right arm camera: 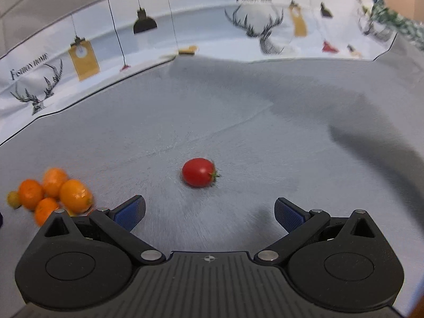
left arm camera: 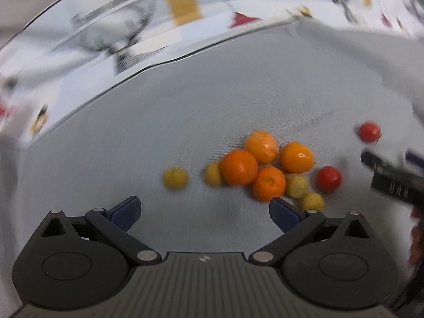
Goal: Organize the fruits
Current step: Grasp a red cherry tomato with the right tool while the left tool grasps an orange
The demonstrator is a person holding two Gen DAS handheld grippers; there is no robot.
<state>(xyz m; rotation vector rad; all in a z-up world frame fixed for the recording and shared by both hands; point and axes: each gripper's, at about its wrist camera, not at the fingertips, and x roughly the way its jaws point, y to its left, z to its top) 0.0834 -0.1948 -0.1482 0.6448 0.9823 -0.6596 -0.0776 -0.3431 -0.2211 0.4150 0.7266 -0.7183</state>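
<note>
In the left wrist view, several oranges (left arm camera: 239, 167) lie bunched on the grey cloth (left arm camera: 185, 106) with small yellow fruits (left arm camera: 175, 177) around them. Two red tomatoes lie to the right, one near the pile (left arm camera: 328, 179) and one farther off (left arm camera: 369, 132). My left gripper (left arm camera: 205, 209) is open and empty, just short of the pile. The right gripper shows at the right edge (left arm camera: 392, 180). In the right wrist view, my right gripper (right arm camera: 209, 212) is open and empty, with a red tomato (right arm camera: 199, 172) lying just ahead between its fingers. The oranges (right arm camera: 75, 194) sit at its left.
The grey cloth covers the table. A white patterned cloth (right arm camera: 79, 53) with deer and lamp prints borders it at the back. A fold in the grey cloth (right arm camera: 238, 122) runs behind the tomato.
</note>
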